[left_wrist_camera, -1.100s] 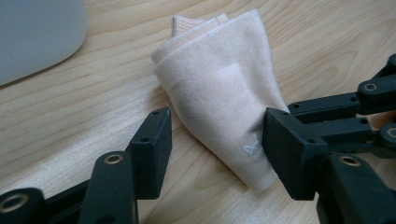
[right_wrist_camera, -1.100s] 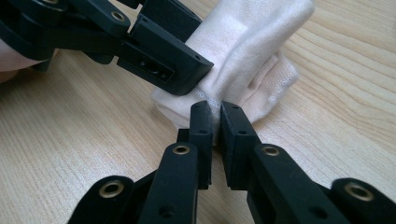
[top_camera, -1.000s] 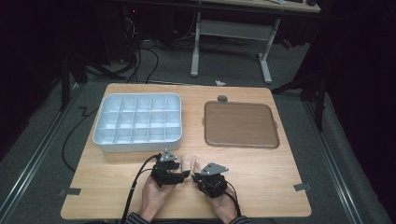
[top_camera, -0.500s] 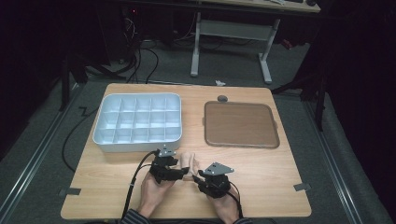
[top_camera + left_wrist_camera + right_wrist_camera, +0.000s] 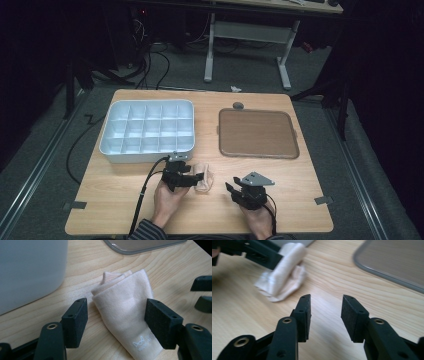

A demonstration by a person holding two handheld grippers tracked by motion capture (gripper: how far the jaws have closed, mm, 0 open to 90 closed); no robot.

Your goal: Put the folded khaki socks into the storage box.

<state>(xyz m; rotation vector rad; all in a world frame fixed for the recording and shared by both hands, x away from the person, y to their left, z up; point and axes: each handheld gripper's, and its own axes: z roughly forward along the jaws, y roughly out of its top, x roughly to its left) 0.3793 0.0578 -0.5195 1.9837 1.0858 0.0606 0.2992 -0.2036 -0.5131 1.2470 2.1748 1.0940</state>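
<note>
left gripper [image 5: 116,312], lower centre, jaws spread wide either side of a folded cream sock [image 5: 127,315] lying on the wooden table [image 5: 300,180]. right gripper [image 5: 325,312] released, empty, lower right. white divided box [image 5: 147,130] upper left, brown tray [image 5: 257,132] upper right.

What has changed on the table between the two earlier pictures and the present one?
The left gripper has shifted slightly toward the right gripper, which has hardly moved. The left gripper's fingers now stand open on either side of the folded beige cloth, not closed on it. The right gripper is open over bare wood. The white compartment box, the brown tray and the cloth stayed in place.
</note>
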